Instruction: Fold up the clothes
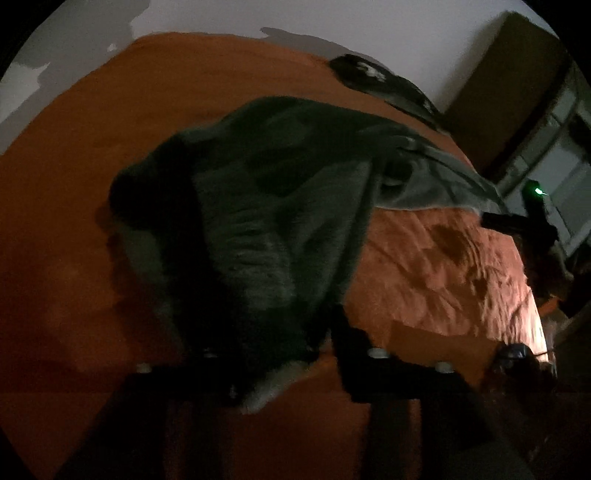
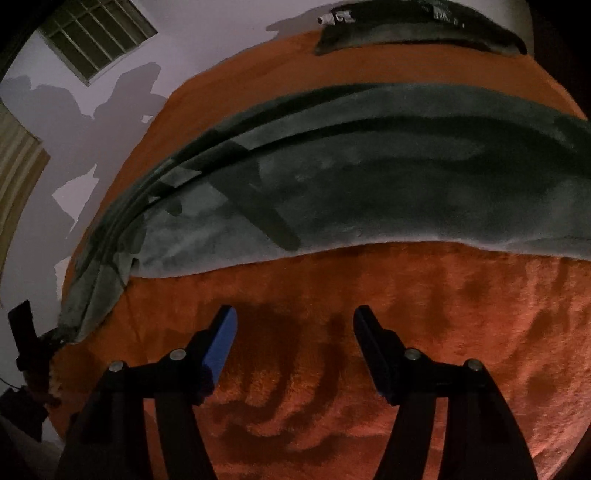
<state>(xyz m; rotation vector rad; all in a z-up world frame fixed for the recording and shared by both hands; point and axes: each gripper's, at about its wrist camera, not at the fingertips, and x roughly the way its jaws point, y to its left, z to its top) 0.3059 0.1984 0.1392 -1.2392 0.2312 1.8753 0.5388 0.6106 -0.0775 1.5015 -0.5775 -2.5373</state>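
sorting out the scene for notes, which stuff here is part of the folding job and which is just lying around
Part of the job:
- grey-green garment
- left gripper, cloth between its fingers
- right gripper, open, holding nothing

Just lying about:
- dark cloth item at the far edge
- orange blanket underneath
- brown cabinet

My right tongs [image 2: 293, 321] point steeply down, jaws apart and empty; my left tongs [image 1: 280, 354] tilt down, grip unclear.

Bare orange blanket [image 2: 369, 369] lies open near the camera; the grey garment [image 2: 369, 177] blocks beyond.
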